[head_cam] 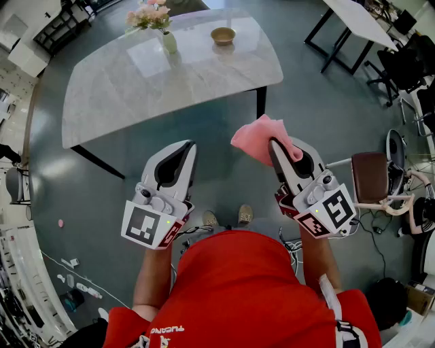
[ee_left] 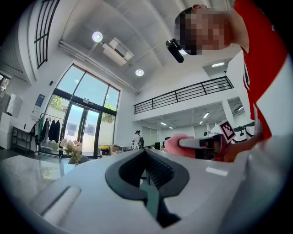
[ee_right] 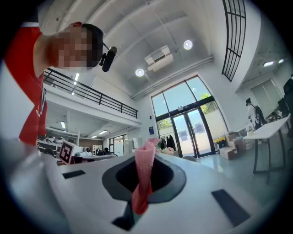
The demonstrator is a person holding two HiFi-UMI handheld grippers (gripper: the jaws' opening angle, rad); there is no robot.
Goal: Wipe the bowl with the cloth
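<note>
A small tan bowl [head_cam: 223, 35] stands at the far side of the grey marble table [head_cam: 170, 78], well ahead of both grippers. My right gripper [head_cam: 274, 145] is shut on a pink cloth [head_cam: 258, 138], which bunches out past the jaw tips; the same pink cloth [ee_right: 144, 176] runs as a folded strip between the jaws in the right gripper view. My left gripper [head_cam: 191, 146] is shut with nothing in it, level beside the right one. Both are held in front of the person, short of the table's near edge. The pink cloth [ee_left: 173, 145] also shows in the left gripper view.
A vase of pink flowers [head_cam: 155, 20] stands on the table left of the bowl. A brown chair [head_cam: 370, 178] is at the right, a white table [head_cam: 357, 24] and black chairs at the far right. Cables lie on the floor around the person's feet.
</note>
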